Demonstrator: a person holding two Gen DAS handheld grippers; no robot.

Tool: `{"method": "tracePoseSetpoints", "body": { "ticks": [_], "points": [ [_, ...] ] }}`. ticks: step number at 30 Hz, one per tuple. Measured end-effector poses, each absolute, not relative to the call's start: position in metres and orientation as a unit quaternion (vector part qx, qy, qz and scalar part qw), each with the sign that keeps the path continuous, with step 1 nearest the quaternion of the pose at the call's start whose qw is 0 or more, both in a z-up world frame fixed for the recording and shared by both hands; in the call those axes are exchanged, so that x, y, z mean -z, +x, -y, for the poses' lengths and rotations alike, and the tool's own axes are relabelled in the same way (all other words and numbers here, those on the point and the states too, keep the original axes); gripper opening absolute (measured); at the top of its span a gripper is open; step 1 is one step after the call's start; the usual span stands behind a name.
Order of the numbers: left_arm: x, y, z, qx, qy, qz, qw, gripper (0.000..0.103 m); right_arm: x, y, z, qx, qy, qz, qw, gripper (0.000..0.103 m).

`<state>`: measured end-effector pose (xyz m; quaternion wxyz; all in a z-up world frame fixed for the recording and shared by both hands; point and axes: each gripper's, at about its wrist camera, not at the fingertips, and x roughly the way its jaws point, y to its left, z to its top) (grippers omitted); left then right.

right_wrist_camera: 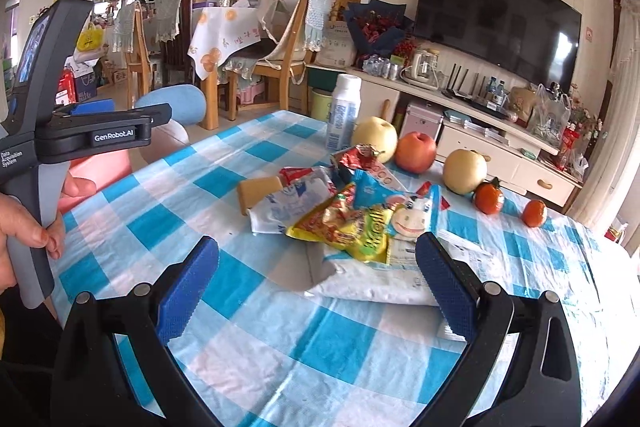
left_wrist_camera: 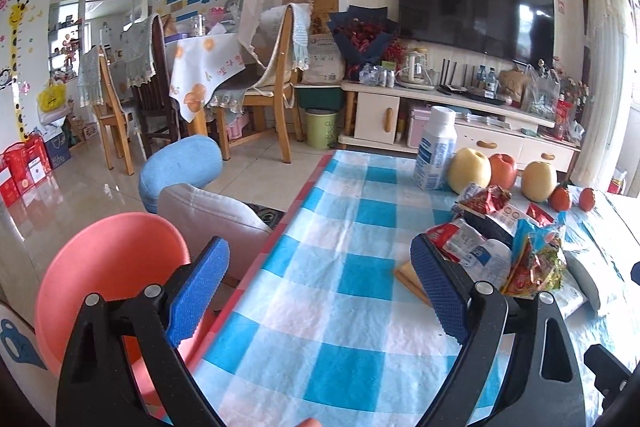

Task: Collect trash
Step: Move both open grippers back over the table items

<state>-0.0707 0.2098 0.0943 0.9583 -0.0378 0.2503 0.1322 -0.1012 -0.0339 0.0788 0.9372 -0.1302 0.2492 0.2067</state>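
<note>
A pile of snack wrappers [right_wrist_camera: 352, 215] lies on the blue checked tablecloth [right_wrist_camera: 248, 327], with a white plastic bag [right_wrist_camera: 384, 283] under its near side. The pile also shows in the left wrist view [left_wrist_camera: 500, 247] at the right. My right gripper [right_wrist_camera: 320, 287] is open and empty, just short of the pile. My left gripper [left_wrist_camera: 320, 291] is open and empty over the table's left edge, left of the pile. It shows from the side in the right wrist view [right_wrist_camera: 120, 115]. A pink bin [left_wrist_camera: 108, 275] stands below the table's left edge.
A white bottle [right_wrist_camera: 344, 111], two pears [right_wrist_camera: 464, 167], an apple [right_wrist_camera: 416, 151] and two tangerines [right_wrist_camera: 490, 197] stand behind the pile. A small wooden block [right_wrist_camera: 256, 191] lies at its left. A blue stool [left_wrist_camera: 180, 167] and a grey cushion [left_wrist_camera: 212, 219] are beside the table.
</note>
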Motion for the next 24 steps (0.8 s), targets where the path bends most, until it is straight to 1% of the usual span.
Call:
{"method": "tracePoseSetpoints", "body": {
  "ticks": [10, 24],
  "points": [
    [-0.089, -0.064, -0.168, -0.095, -0.018, -0.261, 0.961, 0.091, -0.073, -0.099, 0.057, -0.186, -0.139, -0.249, 0.94, 0.099],
    [-0.081, -0.054, -0.118, -0.046, 0.012, -0.278, 0.959, 0.091, -0.07, -0.084, 0.1, -0.154, -0.108, -0.271, 0.944, 0.099]
  ]
}}
